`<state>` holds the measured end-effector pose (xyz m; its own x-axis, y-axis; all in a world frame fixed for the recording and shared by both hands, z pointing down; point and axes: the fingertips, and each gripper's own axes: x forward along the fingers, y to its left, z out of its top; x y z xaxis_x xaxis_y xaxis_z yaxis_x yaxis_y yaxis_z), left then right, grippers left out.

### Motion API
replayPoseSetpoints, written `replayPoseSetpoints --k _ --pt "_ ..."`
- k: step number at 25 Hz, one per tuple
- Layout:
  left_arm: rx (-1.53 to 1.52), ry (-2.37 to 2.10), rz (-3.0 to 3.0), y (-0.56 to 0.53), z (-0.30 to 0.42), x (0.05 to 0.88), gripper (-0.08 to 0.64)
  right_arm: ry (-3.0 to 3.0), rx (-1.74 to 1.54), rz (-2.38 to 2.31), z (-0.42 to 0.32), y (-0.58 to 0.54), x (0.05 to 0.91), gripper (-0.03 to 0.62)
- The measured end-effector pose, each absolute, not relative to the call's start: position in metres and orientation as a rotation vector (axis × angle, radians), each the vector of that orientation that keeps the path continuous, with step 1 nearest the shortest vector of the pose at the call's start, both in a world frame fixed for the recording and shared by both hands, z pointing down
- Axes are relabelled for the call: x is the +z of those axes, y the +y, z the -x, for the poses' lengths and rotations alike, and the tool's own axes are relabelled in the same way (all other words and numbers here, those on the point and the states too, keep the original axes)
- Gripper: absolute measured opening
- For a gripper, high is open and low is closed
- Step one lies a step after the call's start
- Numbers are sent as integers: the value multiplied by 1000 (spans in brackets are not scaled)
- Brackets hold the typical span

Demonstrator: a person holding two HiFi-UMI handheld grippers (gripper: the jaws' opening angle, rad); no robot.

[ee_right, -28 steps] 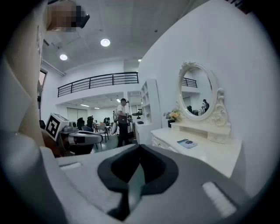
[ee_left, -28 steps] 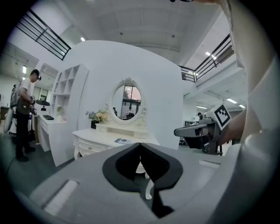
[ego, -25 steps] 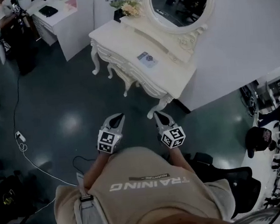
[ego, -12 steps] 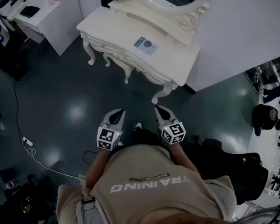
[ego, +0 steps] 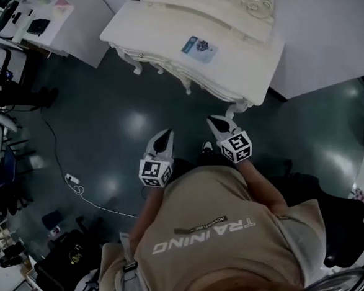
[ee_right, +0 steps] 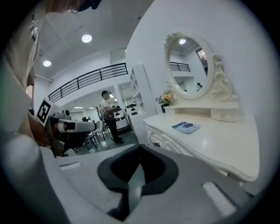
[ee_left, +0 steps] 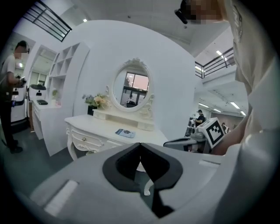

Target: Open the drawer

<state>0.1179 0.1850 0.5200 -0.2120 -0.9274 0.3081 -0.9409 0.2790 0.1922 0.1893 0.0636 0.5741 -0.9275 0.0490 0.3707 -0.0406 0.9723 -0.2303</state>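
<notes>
Left gripper [ego: 166,134] and right gripper [ego: 214,119] are clenched, empty, near the table [ego: 245,69]. Approach step: next, reach the drawer [ee_left: 85,140] knob.

The dressing table [ego: 161,31] is cream-white with carved scroll trim, and the booklet [ego: 198,48] on it is blue and white. The floor [ego: 106,128] is a glossy dark teal. The left gripper [ego: 166,135] and right gripper [ego: 214,120] are pale grey with black pads and cubes of black-and-white square markers. The person's shirt [ego: 213,233] is beige with white lettering.
</notes>
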Motion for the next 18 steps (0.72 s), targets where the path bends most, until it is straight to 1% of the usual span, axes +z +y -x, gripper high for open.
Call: replayPoseSetpoints --k 2,4,7,12,18 --pt "43 -2191 -1674 162 -112 528 8 -2717 339 24 -174 48 587 3" --pt "61 -2167 -1715 146 -115 526 8 -2697 422 19 -169 41 593 3" --pt "144 -2143 -1816 126 -98 522 8 -2655 521 -14 -162 34 604 3" --pt "193 -2102 -1952 104 -36 528 8 -2592 465 -141 -126 15 618 3" --pt "158 -1991 -2110 99 24 518 8 -2489 360 -320 -82 -2 597 3"
